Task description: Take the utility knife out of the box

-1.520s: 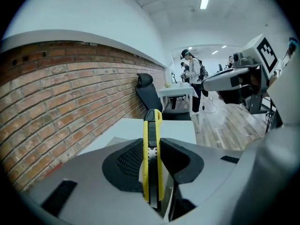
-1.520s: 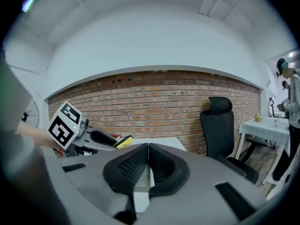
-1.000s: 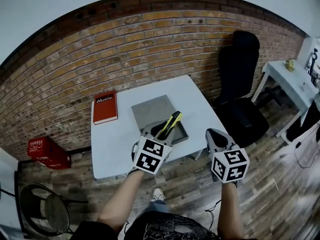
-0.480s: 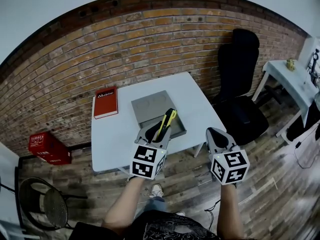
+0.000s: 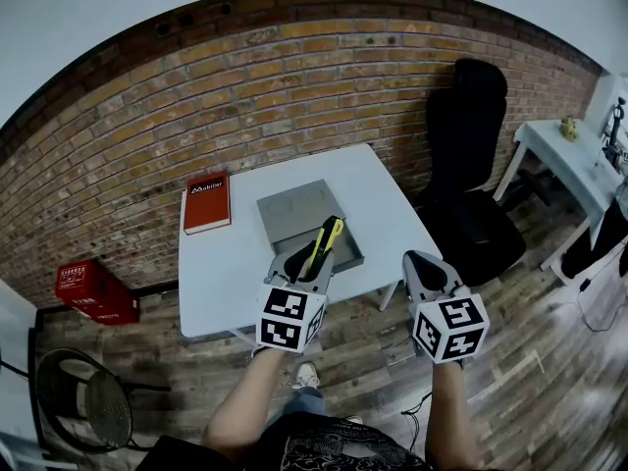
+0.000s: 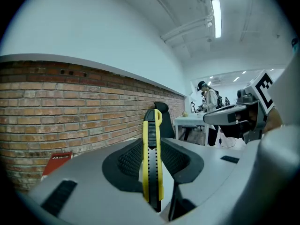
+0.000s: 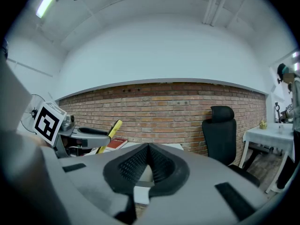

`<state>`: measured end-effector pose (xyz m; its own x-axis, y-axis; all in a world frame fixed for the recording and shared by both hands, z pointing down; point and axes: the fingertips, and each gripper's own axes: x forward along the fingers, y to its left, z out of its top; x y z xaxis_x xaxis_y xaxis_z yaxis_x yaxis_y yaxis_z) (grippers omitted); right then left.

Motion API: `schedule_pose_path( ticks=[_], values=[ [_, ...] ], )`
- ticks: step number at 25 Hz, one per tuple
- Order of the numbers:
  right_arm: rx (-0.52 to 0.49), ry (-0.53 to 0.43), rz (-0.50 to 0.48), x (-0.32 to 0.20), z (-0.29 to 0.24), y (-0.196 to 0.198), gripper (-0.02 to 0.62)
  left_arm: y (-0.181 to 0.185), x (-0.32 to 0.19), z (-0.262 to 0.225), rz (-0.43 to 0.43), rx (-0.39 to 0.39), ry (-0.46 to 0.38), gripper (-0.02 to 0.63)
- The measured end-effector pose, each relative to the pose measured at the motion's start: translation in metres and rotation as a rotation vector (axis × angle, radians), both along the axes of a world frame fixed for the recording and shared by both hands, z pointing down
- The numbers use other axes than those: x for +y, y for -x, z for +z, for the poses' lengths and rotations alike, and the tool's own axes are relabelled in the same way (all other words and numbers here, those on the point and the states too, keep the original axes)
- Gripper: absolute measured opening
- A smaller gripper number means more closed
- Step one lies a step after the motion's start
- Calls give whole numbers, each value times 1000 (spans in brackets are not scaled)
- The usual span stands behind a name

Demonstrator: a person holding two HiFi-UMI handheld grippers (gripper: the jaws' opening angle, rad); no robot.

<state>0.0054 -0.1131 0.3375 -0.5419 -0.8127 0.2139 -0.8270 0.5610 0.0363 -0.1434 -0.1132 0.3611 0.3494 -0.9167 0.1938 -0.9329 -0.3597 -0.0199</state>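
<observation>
The utility knife (image 5: 329, 235) is pinched upright in the left claw (image 5: 306, 265), over the near end of the box (image 5: 294, 209) on the tabletop (image 5: 221, 273). The right claw (image 5: 419, 261) is clenched and empty. Held only by its narrow edges, the knife could pivot or slip free.

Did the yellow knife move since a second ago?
Yes. The knife, held by the left gripper, slid slightly back from the box toward the table's near edge.
</observation>
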Motion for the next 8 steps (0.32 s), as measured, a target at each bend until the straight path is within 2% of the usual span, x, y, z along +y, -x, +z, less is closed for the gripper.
schedule_pose_path(
  ticks=[8],
  values=[
    [-14,3,2,-2,0,2,18,2,-2,1,1,-1,7,127]
  ],
)
